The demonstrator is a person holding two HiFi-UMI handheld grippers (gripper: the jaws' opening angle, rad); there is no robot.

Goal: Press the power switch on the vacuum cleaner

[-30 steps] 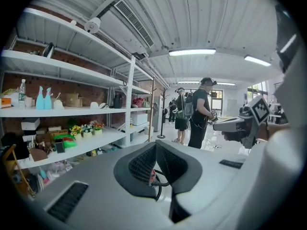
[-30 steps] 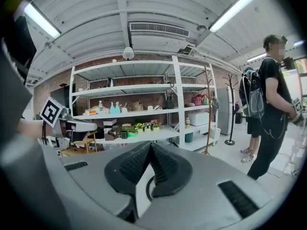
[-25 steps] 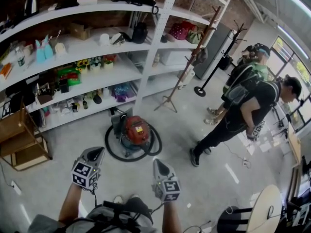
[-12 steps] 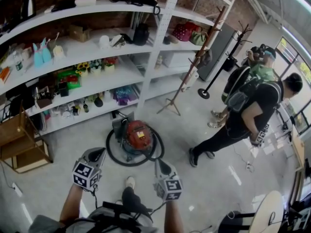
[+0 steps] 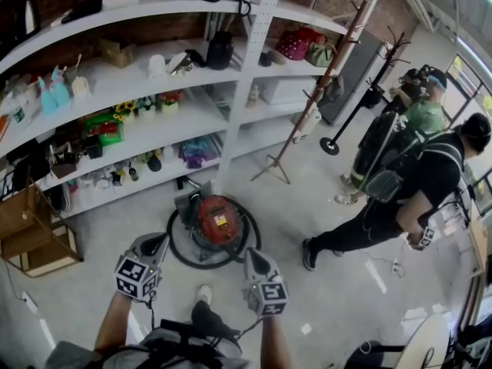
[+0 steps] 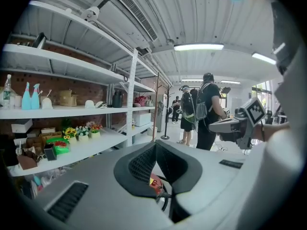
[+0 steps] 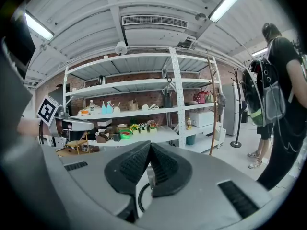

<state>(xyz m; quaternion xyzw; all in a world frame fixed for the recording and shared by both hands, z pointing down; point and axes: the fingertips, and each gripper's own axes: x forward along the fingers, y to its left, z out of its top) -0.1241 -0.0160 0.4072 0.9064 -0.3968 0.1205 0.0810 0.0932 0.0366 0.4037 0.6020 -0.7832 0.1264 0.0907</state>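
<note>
**Both claws closed and empty; vacuum cleaner on the floor ahead**

Your left gripper (image 5: 156,242) has its jaws brought together at the tips, with nothing between them. Your right gripper (image 5: 251,255) is the same, pinched closed and empty. Neither touches anything. Both hang side by side over the pale grey floor (image 5: 307,298), pointing away from you. The red vacuum cleaner (image 5: 217,220) sits on that floor just beyond the tips, its black hose (image 5: 170,241) looped around it. Its power switch is too small to pick out. Behind it run white shelves (image 5: 146,133) of small goods. A wooden coat stand (image 5: 311,91) stands at far right, and a person in black (image 5: 400,191) walks at the right.
</note>
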